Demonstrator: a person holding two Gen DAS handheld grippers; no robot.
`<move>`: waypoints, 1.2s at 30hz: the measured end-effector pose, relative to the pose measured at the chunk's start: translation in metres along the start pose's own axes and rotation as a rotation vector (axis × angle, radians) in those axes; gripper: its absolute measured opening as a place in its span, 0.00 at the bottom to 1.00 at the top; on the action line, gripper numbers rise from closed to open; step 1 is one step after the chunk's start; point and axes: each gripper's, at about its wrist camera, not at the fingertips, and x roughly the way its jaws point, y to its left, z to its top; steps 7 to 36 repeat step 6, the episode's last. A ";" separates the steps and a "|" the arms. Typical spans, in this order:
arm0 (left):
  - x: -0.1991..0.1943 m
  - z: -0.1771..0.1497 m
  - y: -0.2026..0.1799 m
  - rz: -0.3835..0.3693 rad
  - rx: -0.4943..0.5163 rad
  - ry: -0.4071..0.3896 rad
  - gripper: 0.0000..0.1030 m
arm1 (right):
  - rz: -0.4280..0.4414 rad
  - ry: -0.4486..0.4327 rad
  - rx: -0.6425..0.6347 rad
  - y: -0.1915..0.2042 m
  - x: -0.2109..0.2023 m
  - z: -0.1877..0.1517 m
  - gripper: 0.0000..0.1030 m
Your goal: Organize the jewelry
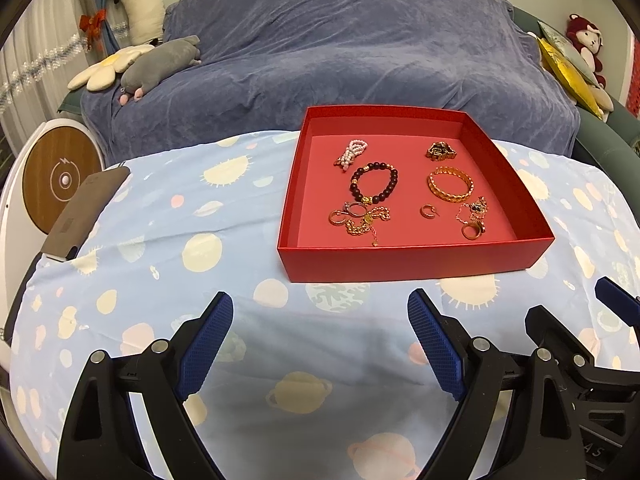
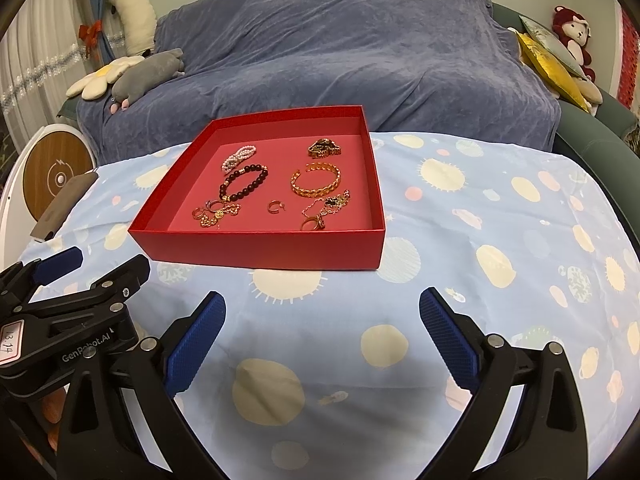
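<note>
Gold bangle (image 1: 451, 183): stiff, light; pinch its rim at 6 o'clock.
Chains (image 1: 366, 222): limp, tangle-prone.
Left tool (image 1: 320, 344), right tool (image 2: 322, 340): spread, empty.

Box (image 1: 404, 264) sits on the table (image 1: 160, 240), sofa (image 1: 340, 40) behind it, both grippers in front: left gripper (image 1: 320, 344) before its left half, right gripper (image 2: 322, 340) just beside, to the right. In box: pearl piece (image 1: 352, 152) back-left, bead bracelet (image 1: 374, 184) in front of it, chain and rings (image 1: 356, 220) front-left. Watch (image 1: 440, 151) back-right, bangle (image 1: 451, 189) in front of it, small hoop (image 1: 428, 211) mid-front, chain with ring (image 1: 474, 220) front-right.
</note>
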 end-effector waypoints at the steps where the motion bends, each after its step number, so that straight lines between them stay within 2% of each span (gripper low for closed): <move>1: 0.000 0.000 0.000 -0.003 -0.006 0.004 0.84 | -0.002 -0.001 0.001 0.000 0.000 0.000 0.93; 36: 0.002 -0.001 0.001 -0.010 -0.008 0.004 0.84 | -0.013 -0.006 0.004 0.000 0.000 0.000 0.94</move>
